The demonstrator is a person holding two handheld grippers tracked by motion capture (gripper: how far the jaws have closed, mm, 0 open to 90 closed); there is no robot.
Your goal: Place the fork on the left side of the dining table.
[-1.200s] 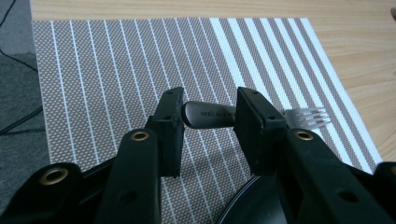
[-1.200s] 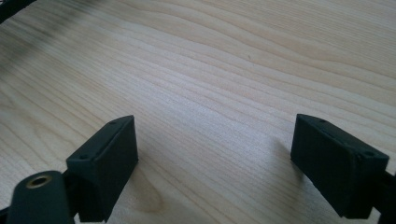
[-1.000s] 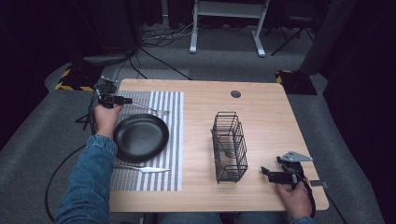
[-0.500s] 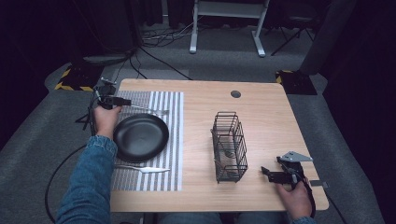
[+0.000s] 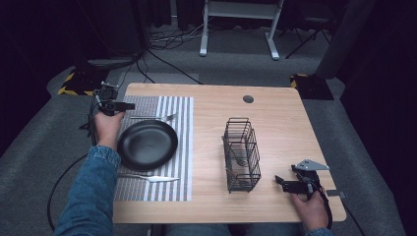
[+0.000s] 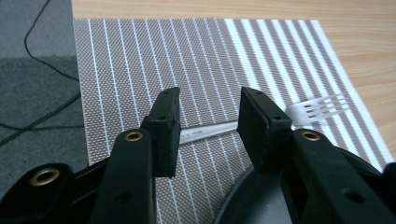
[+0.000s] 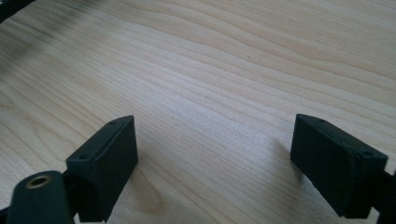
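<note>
A silver fork [image 5: 153, 118] lies on the striped placemat [image 5: 172, 105] just beyond the black plate [image 5: 147, 144]. My left gripper [image 5: 118, 105] hovers at the fork's handle end, on the table's left side. In the left gripper view the handle [image 6: 205, 132] runs across the gap between my left gripper's [image 6: 210, 105] jaws and the tines [image 6: 322, 106] point right. The jaws have just been opening, and their pads stand clear of the fork. My right gripper [image 5: 284, 183] rests open near the front right corner, and its own view shows the gripper [image 7: 212, 135] wide over bare wood.
A black wire basket [image 5: 241, 155] stands mid-table with something pale inside, too small to tell. A knife [image 5: 150, 178] lies on the placemat in front of the plate. The plate's rim [image 6: 243, 200] sits close under the left jaws. A cable hole [image 5: 248, 99] is at the back.
</note>
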